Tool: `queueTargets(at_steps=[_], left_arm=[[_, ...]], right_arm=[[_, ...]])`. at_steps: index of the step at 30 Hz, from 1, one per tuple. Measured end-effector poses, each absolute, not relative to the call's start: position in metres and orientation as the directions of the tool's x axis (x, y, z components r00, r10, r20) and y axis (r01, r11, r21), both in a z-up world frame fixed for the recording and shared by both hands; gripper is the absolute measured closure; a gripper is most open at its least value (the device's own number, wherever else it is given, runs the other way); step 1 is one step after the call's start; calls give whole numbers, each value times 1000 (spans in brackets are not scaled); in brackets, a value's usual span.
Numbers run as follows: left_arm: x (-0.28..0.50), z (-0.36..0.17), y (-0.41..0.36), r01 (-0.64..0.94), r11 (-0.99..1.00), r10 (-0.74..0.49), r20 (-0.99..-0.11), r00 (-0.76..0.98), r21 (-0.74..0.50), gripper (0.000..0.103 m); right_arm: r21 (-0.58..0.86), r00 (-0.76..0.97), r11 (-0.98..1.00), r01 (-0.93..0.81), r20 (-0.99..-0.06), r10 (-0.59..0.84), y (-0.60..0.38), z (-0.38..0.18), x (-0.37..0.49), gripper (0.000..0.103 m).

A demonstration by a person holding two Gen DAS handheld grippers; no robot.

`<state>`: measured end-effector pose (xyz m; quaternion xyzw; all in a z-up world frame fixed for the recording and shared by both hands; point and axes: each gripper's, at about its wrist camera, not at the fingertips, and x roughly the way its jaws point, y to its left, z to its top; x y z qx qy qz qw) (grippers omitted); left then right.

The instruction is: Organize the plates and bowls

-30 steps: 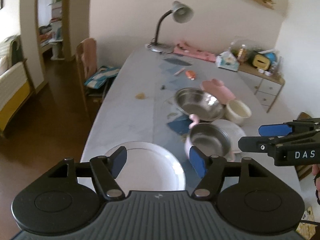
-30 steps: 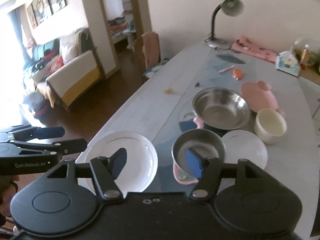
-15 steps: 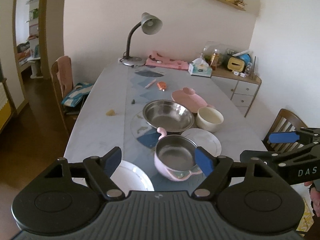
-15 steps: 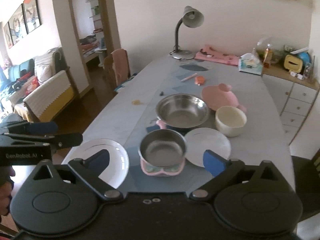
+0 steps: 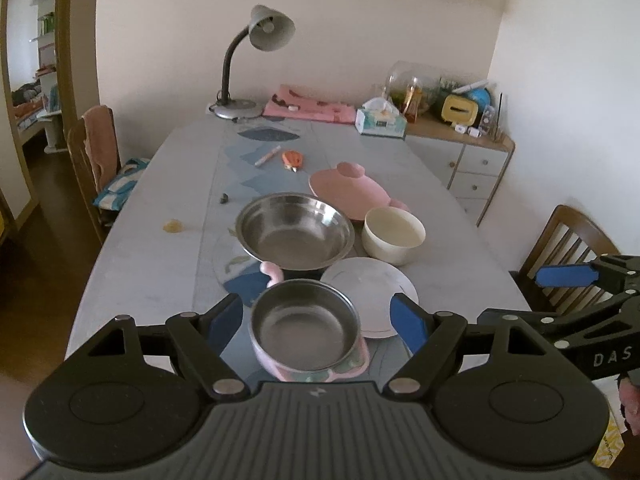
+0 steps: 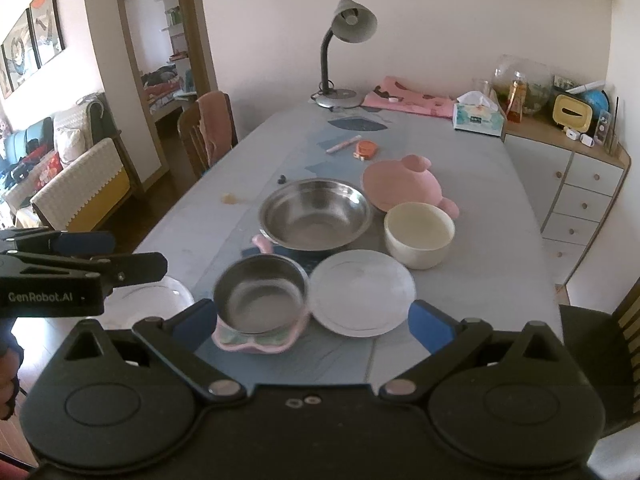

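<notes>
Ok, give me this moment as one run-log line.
left tongs: open, empty, just widened | right tongs: open, empty, just widened | pink-rimmed bowl: on table, nearest | white plate: beside it | nothing stacked

A home dining room – a long table point(image 6: 500, 216) with wooden chairs point(image 6: 200, 128); a desk lamp point(image 6: 344, 40), a drawer cabinet point(image 6: 580, 188). A doorway shows a sofa point(image 6: 76, 176) – framed pictures point(image 6: 32, 36) above.

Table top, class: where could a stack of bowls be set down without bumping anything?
Free: the table's right strip beside the cream bowl, and the left strip near the yellow scrap. Crowded: the middle, around the large steel bowl, small steel bowl and white plate.
</notes>
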<state>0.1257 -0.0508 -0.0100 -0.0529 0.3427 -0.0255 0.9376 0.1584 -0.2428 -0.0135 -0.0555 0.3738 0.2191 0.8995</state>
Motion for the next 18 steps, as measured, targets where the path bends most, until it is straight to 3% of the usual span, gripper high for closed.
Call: queueTargets(at_steps=[4,18], left_arm=[[148,-21,-67,-9,990,-85,-647,757,-140,0],[222,-62,-114,-97,988,-17,-719,695,-117,0]], right_arm=[[58,605,890,-452,-713,354,-262,-20,179,0],[116,485,879,-463,-797,361,-306,-90,281,5]])
